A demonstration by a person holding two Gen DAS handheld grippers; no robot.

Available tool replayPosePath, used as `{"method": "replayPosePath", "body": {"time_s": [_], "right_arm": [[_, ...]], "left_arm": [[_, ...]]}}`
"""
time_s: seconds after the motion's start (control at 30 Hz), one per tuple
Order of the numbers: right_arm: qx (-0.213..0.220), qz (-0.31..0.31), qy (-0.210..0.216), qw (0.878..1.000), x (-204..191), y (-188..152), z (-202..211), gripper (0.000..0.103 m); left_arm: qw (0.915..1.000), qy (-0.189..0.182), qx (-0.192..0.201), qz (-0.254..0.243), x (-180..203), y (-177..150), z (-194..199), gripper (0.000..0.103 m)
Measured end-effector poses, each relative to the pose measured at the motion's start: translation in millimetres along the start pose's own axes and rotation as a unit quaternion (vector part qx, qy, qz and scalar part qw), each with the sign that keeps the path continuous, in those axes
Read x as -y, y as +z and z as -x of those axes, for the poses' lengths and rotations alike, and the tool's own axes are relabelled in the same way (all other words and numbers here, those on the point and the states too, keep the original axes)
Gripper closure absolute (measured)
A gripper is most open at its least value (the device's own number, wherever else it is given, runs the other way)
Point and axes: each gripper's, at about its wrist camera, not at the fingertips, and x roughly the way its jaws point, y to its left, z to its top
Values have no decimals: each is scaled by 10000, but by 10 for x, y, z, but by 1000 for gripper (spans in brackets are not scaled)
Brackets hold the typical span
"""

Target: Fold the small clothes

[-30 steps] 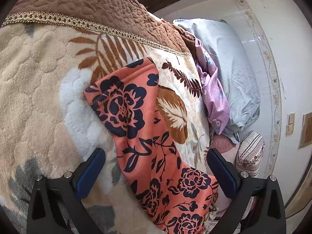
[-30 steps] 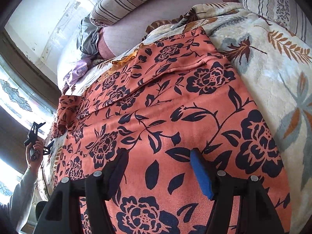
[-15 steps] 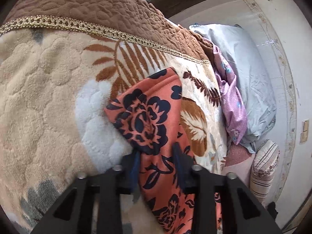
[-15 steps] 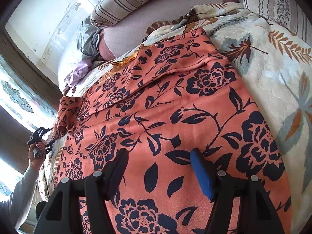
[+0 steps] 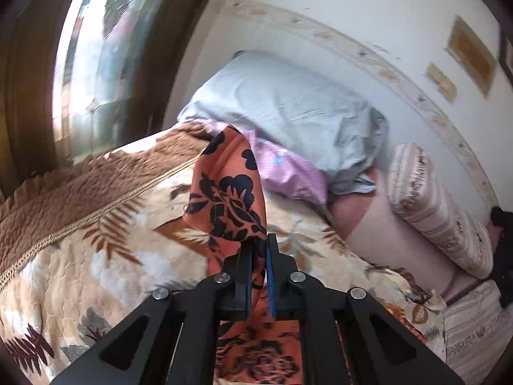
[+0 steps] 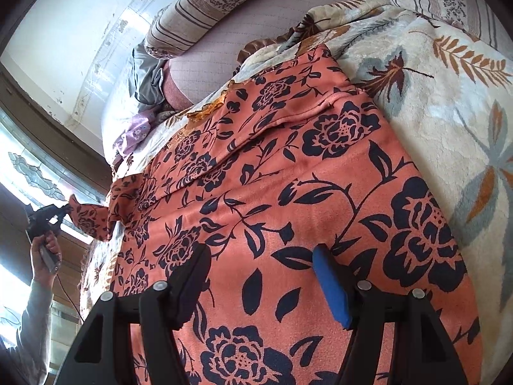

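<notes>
An orange garment with dark blue flowers [image 6: 288,192] lies spread on a beige leaf-patterned blanket [image 6: 449,112]. My left gripper [image 5: 257,240] is shut on one end of the garment [image 5: 227,199] and holds it lifted above the blanket; it also shows far left in the right wrist view [image 6: 65,208]. My right gripper [image 6: 259,253] is open, its jaws wide apart just over the near part of the garment, holding nothing.
A grey-blue pillow [image 5: 288,109] and a lilac cloth [image 5: 288,173] lie at the bed's head. Striped bolsters [image 5: 433,205] and a mauve cushion [image 6: 208,61] line the wall side. A window [image 5: 89,64] is at the left.
My left gripper closed on the garment's end and lifted it off the blanket. The right gripper has stayed open in place.
</notes>
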Motion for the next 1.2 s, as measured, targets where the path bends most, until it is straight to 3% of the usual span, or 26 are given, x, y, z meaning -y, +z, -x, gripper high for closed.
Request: {"method": "replayPosePath", "body": {"time_s": [0.1, 0.2, 0.33, 0.47, 0.5, 0.53, 0.57, 0.6, 0.63, 0.67, 0.73, 0.83, 0.93, 1.0, 1.13, 1.2], "right_arm": [[-6, -212, 140, 9997, 60, 7, 16, 34], [34, -405, 260, 9988, 123, 23, 57, 34], [164, -624, 436, 9970, 183, 46, 157, 34], [214, -862, 611, 9942, 260, 67, 213, 34], [222, -917, 648, 9934, 278, 69, 224, 34], [224, -954, 683, 9928, 291, 73, 230, 34], [230, -970, 693, 9926, 296, 75, 238, 34], [252, -973, 682, 9926, 299, 79, 250, 34], [279, -978, 686, 9924, 304, 81, 263, 34], [300, -994, 694, 9922, 312, 83, 277, 34], [342, -1044, 693, 9915, 342, 87, 302, 34], [369, -1136, 735, 9901, 384, 99, 333, 33], [372, -1146, 771, 9897, 347, 160, 360, 32], [334, -1306, 1038, 9854, 314, 274, 359, 32], [371, -1325, 1151, 9838, 224, 836, 192, 32], [296, -1310, 862, 9872, 224, 1189, -25, 32]], "left_arm": [[9960, -631, 213, -604, 836, -4, 285, 96], [9857, -1238, 185, -1125, 1652, -156, 394, 96], [9702, -1842, -233, -1555, 2580, -576, 262, 96], [9579, -1964, -829, -1924, 3221, -1279, -106, 92], [9532, -1912, -1102, -2065, 3322, -1494, -265, 78], [9488, -1726, -1433, -2224, 3399, -1709, -446, 50], [9422, -1557, -1802, -2359, 3408, -1945, -620, 37], [9320, -1447, -2189, -2501, 3410, -2151, -792, 32], [9250, -1263, -2482, -2586, 3345, -2301, -926, 33], [9234, -1085, -2625, -2583, 3232, -2391, -996, 33], [9290, -979, -2615, -2427, 2942, -2400, -992, 33], [9449, -842, -2205, -2269, 2436, -2222, -802, 33], [9575, -506, -1873, -2134, 1892, -1997, -668, 33], [9642, -230, -1720, -2006, 1537, -1853, -683, 33], [9729, 24, -1808, -1441, 947, -1769, -816, 33], [9758, 15, -1826, -1204, 766, -1761, -862, 33]]}}
